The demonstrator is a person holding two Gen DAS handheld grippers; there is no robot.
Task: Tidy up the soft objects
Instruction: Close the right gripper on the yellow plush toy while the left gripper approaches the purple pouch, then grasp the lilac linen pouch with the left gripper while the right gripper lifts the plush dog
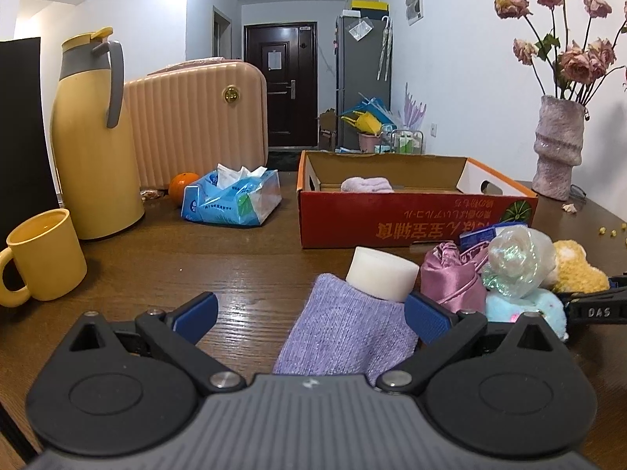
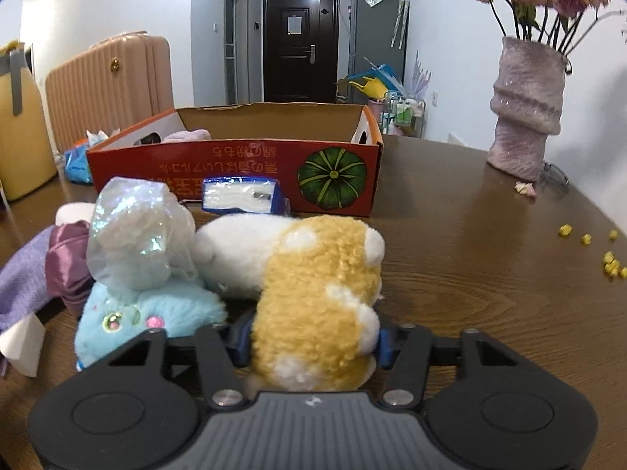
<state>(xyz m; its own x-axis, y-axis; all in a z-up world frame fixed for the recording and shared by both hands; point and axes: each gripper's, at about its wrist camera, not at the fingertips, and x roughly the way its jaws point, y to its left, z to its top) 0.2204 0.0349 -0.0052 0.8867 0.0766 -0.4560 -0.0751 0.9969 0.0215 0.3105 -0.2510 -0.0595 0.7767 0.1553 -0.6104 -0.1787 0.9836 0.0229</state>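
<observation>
A red cardboard box (image 1: 415, 219) stands open on the wooden table with a lilac soft item (image 1: 366, 185) inside; it also shows in the right wrist view (image 2: 235, 168). My left gripper (image 1: 311, 315) is open, with a purple knit cloth (image 1: 345, 337) lying between its fingers against the right one, and a white foam block (image 1: 382, 272) just beyond. My right gripper (image 2: 311, 344) is shut on a yellow and white plush toy (image 2: 317, 297). Beside it lie a blue plush (image 2: 153, 313), an iridescent wrapped ball (image 2: 137, 235) and a mauve satin pouch (image 2: 66, 262).
A yellow mug (image 1: 43, 258), a yellow thermos jug (image 1: 94, 137), an orange (image 1: 183, 187) and a blue tissue pack (image 1: 235, 199) stand at the left. A pink suitcase (image 1: 196, 125) is behind them. A vase of dried roses (image 2: 525, 109) stands at the right, with yellow crumbs (image 2: 607, 254) on the table.
</observation>
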